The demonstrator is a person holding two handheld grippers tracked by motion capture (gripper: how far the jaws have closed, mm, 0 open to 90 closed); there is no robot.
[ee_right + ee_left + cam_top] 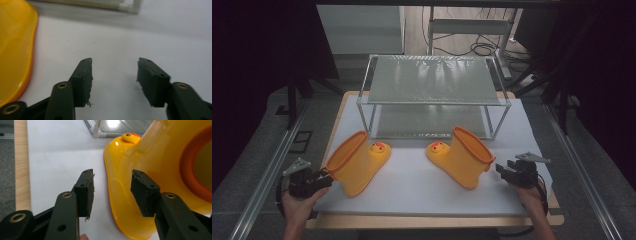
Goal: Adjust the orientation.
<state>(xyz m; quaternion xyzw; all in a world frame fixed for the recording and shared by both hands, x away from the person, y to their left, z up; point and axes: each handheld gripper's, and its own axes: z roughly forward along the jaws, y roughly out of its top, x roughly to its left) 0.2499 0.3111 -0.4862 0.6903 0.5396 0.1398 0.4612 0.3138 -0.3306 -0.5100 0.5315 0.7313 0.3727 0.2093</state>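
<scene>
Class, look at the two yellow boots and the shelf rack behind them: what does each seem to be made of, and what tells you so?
Left boot and right boot: probably moulded rubber or soft plastic, glossy; light glints off smooth yellow walls, with orange rims. Shelf rack: looks like a pale metal frame holding shiny, textured panels, perhaps mesh or plastic sheet; too small to tell.

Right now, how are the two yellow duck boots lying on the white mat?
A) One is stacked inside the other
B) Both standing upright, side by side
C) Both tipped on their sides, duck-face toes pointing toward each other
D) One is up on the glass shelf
C: the left boot and right boot both lie tipped over on the white mat, apart, duck faces turned inward in front of the shelf.
</scene>
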